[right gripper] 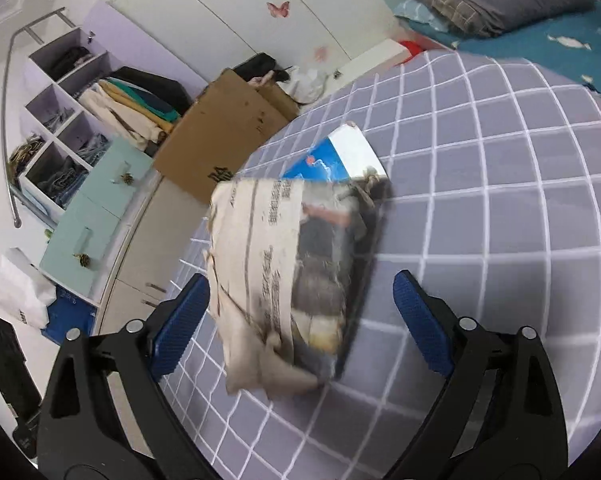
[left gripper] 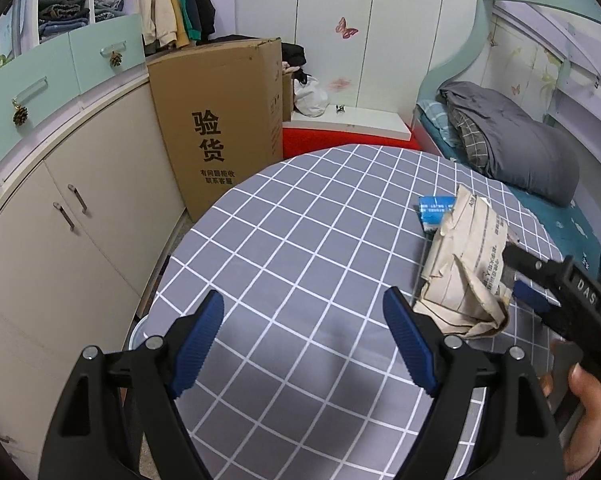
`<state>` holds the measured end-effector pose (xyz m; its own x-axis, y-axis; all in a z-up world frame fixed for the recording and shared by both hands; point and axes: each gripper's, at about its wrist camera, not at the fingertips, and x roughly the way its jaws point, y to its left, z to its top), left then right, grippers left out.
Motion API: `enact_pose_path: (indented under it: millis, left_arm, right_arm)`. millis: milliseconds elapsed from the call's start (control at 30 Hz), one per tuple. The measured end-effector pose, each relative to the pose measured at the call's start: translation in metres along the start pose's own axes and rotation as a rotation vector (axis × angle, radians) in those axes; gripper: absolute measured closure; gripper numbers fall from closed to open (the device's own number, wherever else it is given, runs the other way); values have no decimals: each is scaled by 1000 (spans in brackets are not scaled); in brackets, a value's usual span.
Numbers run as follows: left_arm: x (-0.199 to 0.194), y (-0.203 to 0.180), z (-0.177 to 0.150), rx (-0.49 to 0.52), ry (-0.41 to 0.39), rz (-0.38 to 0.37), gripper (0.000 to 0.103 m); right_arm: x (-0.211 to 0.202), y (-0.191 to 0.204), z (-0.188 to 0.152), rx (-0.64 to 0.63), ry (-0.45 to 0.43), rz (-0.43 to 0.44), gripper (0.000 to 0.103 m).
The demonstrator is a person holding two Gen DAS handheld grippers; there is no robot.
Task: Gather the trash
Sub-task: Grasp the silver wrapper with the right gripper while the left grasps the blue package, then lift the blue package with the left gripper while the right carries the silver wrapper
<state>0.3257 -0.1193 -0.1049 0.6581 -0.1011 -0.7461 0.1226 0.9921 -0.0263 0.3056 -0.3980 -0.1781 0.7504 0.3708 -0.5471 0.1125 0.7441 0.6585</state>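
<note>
Bed [left gripper: 548,184]: teal sheet, grey quilted blanket bunched soft at the far end. Round table [left gripper: 300,240]: grey cloth with white grid lines, smooth, flat. Cardboard box [left gripper: 220,120]: tall, brown, matte, black printed characters, stands beside the table against beige cabinet doors.

Trash sits on the table's right side: crumpled paper bag [left gripper: 464,264], beige, creased, printed text in black, one end squashed into folds. In the right wrist view it is motion-blurred, with a glossy dark patch on one face. Small blue carton [left gripper: 436,210], rectangular, glossy, white end, touching the bag's far edge.

Left gripper [left gripper: 304,344]: black frame, ribbed blue pads, spread wide over bare cloth, holding nothing. Right gripper [right gripper: 300,316]: same build, spread, bag between its fingers, pads not touching it.
</note>
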Motion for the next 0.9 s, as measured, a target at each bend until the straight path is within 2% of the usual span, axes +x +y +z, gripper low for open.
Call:
enact_pose_path:
  millis: [33, 133, 167, 200, 233, 400, 533, 567, 667, 733, 900]
  left_arm:
    - [2, 0, 1, 2, 2, 0, 23]
    - [6, 0, 2, -4, 11, -6, 23]
    - [7, 0, 2, -8, 15, -8, 23]
    - [8, 0, 3, -9, 16, -9, 23]
    - [9, 0, 3, -9, 17, -9, 23]
    - [8, -4, 5, 0, 6, -11, 23]
    - [9, -13, 9, 9, 3, -26, 23]
    - [10, -17, 10, 20, 1, -32, 23]
    - [12, -34, 16, 67, -15, -55, 23]
    - [16, -51, 22, 105, -26, -83, 23]
    - [39, -108, 33, 270, -33, -152, 23]
  right_arm:
    - [2, 0, 2, 4, 11, 22, 14]
    - [8, 5, 5, -7, 47, 69, 30]
    - [12, 6, 6, -16, 60, 67, 41]
    - [17, 8, 6, -26, 81, 70, 65]
    - [21, 9, 4, -28, 105, 87, 77]
    - [3, 15, -6, -34, 71, 207, 94]
    - [-41, 27, -5, -85, -30, 243, 97]
    - [-53, 31, -4, -119, -60, 220, 97]
    - [-93, 40, 3, -213, -170, 73, 97]
    - [-118, 43, 10, -281, -259, -77, 97]
    - [-132, 27, 21, -317, -323, -229, 97]
